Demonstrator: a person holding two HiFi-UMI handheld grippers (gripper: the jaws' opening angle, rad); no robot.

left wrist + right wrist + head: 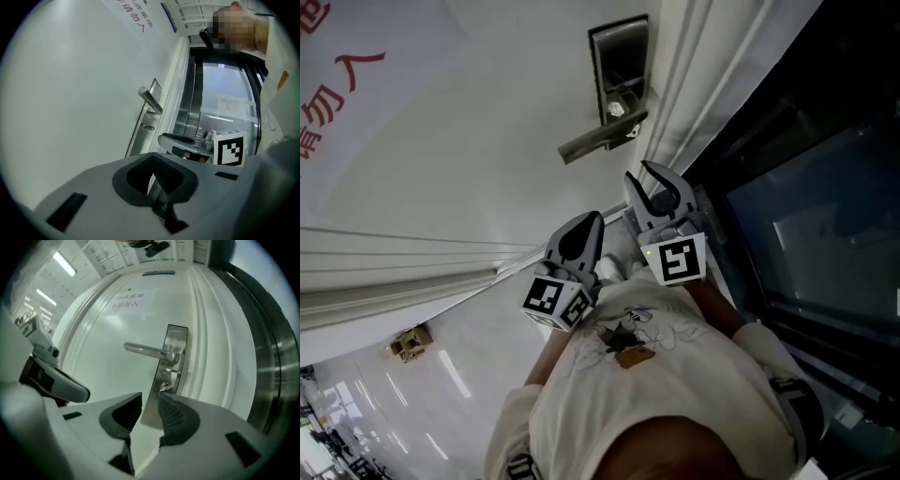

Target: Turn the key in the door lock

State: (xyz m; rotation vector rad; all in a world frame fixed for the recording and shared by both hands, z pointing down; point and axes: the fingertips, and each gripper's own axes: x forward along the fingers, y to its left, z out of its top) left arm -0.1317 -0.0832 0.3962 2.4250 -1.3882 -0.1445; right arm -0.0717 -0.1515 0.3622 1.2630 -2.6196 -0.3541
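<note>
Metal key is being left seated in the lock plate at frame centre, ungripped. The right gripper is being held well short of it, jaws apart and empty, and the left gripper is being kept closed on nothing. Turned already or awaiting turning: neither is being shown.

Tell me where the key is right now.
In the right gripper view, the key sits in the lock plate just below the door handle, directly beyond the right gripper, whose open jaws do not touch it.
</note>
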